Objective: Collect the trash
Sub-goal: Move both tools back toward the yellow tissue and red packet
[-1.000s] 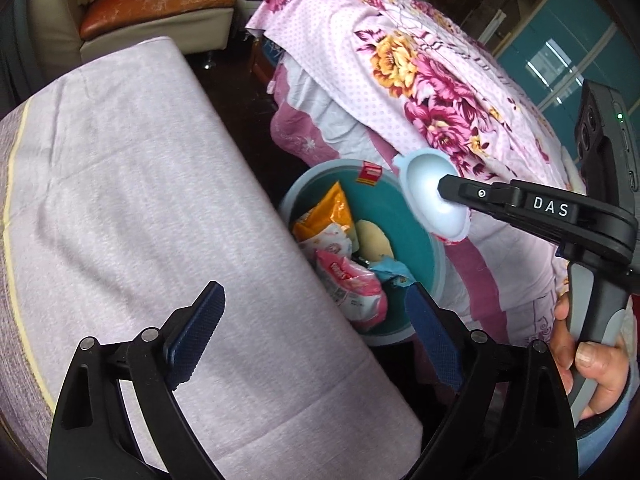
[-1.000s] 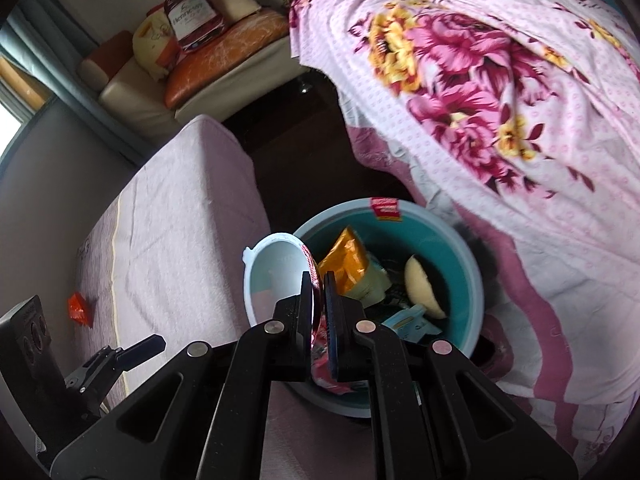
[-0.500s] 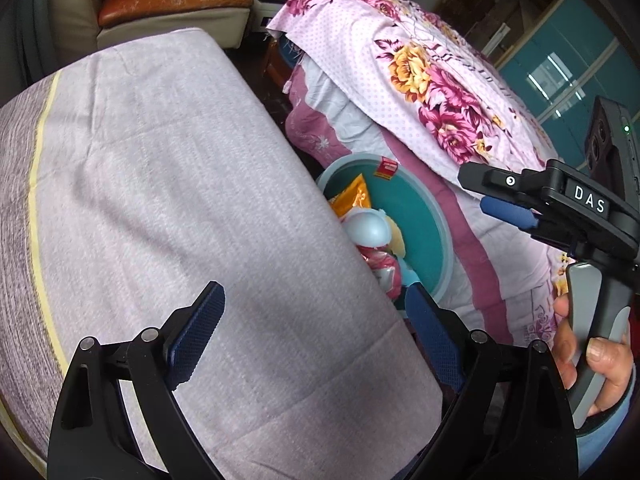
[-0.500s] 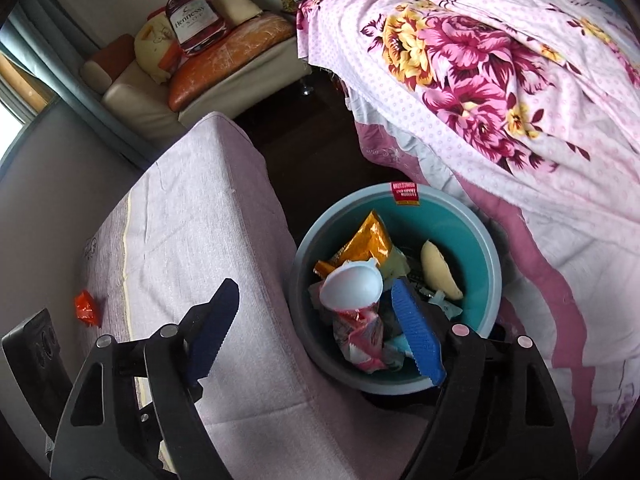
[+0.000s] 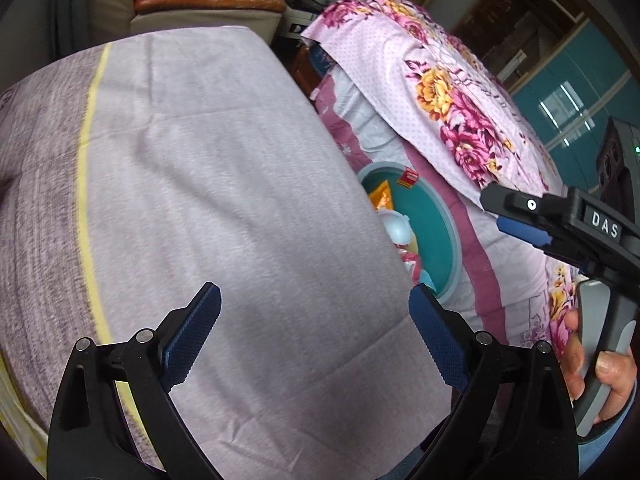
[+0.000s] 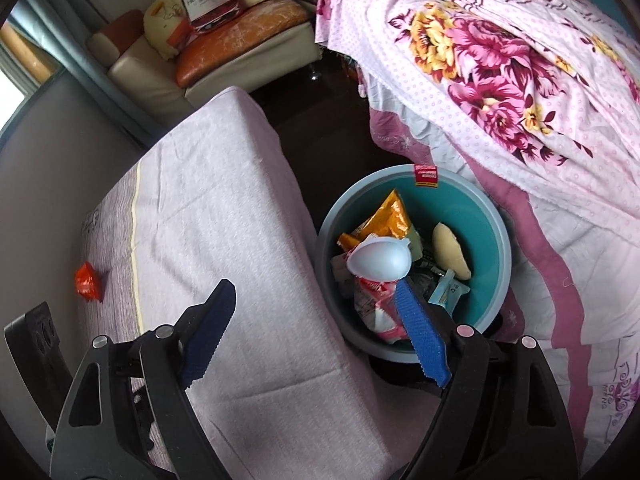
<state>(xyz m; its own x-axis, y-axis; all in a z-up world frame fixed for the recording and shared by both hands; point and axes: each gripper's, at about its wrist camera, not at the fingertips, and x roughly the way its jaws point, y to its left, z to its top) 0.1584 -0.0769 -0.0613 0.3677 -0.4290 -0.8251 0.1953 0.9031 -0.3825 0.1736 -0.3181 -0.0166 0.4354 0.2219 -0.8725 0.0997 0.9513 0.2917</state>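
A teal bin [image 6: 486, 216] stands on the floor between a lilac-covered mattress [image 6: 208, 208] and a bed. A white plastic cup [image 6: 380, 258] lies upside down on top of the wrappers in the bin, over an orange packet [image 6: 390, 218] and a pink-red packet [image 6: 376, 300]. My right gripper [image 6: 313, 286] hangs above the bin's near-left rim; its jaws are opening with nothing between them. A small orange wrapper [image 6: 87, 282] lies on the mattress far left. In the left wrist view my left gripper [image 5: 314, 289] is open over the mattress [image 5: 200, 184], with bin [image 5: 436, 220], cup [image 5: 398, 230] and right gripper [image 5: 494, 210] at right.
A bed with a pink floral cover [image 6: 520, 60] rises right of the bin. A cream sofa with orange cushions [image 6: 240, 40] stands at the back. Dark floor [image 6: 320, 120] runs between mattress and bed. A hand [image 5: 600, 364] holds the right gripper's handle.
My right gripper went from shut on the white cup to open, and the cup dropped into the bin. Both grippers shifted left, further over the mattress.
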